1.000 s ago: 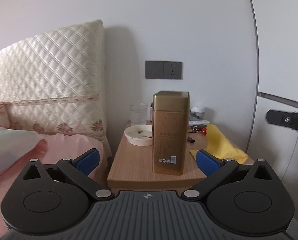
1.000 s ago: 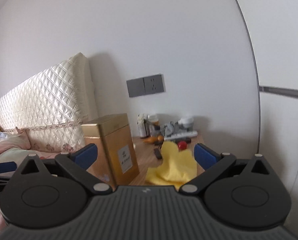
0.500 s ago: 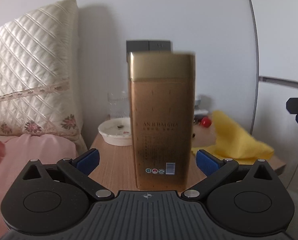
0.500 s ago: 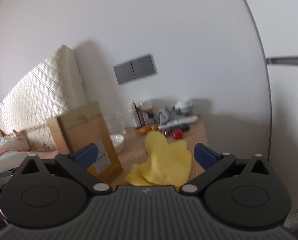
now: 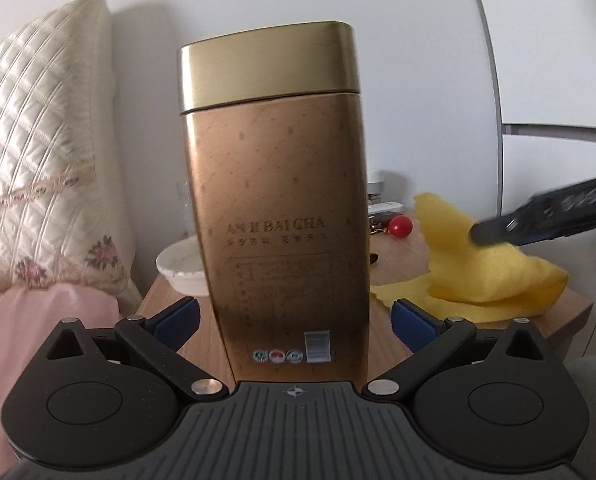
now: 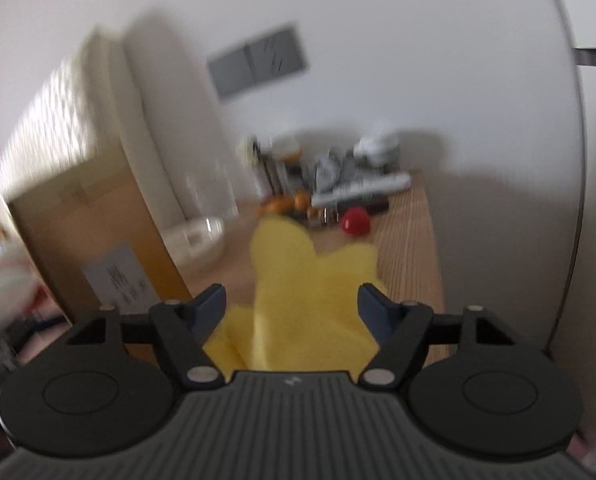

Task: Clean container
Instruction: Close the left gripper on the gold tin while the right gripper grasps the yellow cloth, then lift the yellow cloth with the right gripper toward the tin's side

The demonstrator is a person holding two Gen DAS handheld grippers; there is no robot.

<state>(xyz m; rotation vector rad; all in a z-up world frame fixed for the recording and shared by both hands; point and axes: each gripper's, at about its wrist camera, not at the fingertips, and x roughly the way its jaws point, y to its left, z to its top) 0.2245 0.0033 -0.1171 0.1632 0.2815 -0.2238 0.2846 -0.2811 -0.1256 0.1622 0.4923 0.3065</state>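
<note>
Gold tin [image 5: 277, 216] stood upright on the desk [image 5: 402, 268] between your left gripper [image 5: 293, 316] jaws, closing, not yet touching. Your right gripper [image 6: 289, 308] jaws were closing around the yellow cloth [image 6: 310, 292], no contact seen.

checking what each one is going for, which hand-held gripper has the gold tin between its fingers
The left hand-held gripper: the gold tin stands between its closing fingers. The right hand-held gripper closes around the yellow cloth instead.

Wooden bedside table [image 5: 402, 258] carries gold tin [image 5: 281, 216], yellow cloth [image 5: 494, 268], white dish [image 5: 179, 268].
</note>
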